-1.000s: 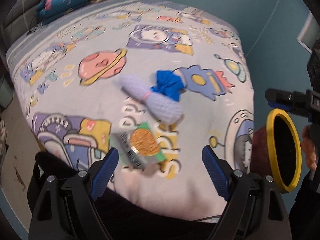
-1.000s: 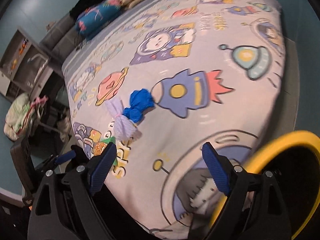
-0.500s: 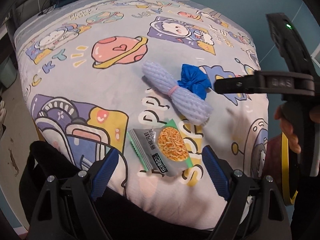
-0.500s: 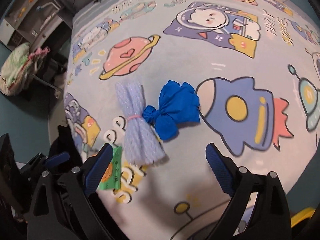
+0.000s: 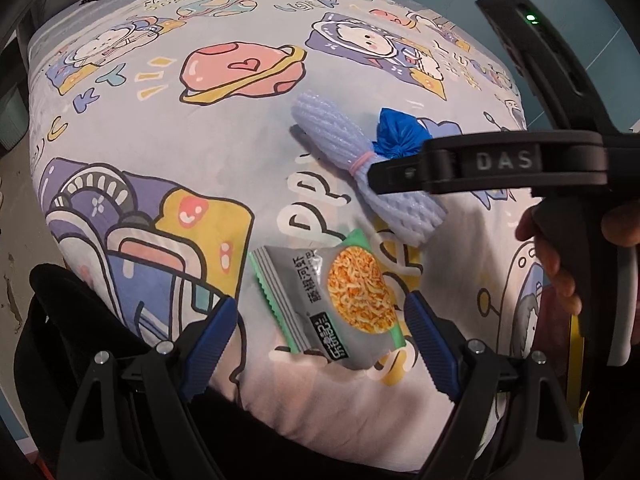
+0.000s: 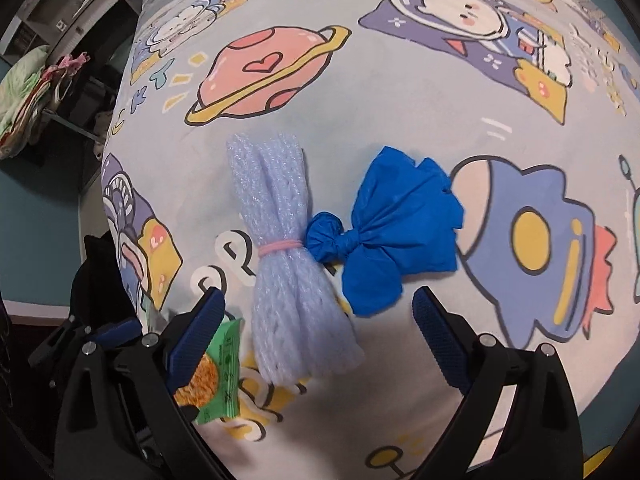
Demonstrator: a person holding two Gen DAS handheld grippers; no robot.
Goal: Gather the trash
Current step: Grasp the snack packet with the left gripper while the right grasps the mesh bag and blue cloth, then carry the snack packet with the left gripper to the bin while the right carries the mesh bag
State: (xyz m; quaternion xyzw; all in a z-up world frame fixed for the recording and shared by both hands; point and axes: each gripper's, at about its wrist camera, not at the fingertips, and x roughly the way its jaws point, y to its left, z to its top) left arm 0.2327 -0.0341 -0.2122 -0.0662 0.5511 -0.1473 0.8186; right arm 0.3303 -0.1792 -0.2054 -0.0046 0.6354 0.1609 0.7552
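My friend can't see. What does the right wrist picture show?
The open right gripper hovers over a pale foam net bundle tied with a pink band, beside a knotted blue plastic bag, on a space-cartoon bedsheet. A snack packet peeks out at lower left.

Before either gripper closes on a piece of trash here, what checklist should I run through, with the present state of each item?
1. Left gripper open, nothing between its pads: ok.
2. Snack packet lined up between the left jaws, lying flat on the bedsheet: ok.
3. Right gripper open; its jaws have just been opening, and nothing is gripped: ok.
4. Foam net bundle and blue wad ahead of the right jaws: ok, though they lie side by side, so one closure may catch both.
5. The two grippers clear of each other: cannot tell; they work close together.
6. Trash bin within reach: cannot tell.
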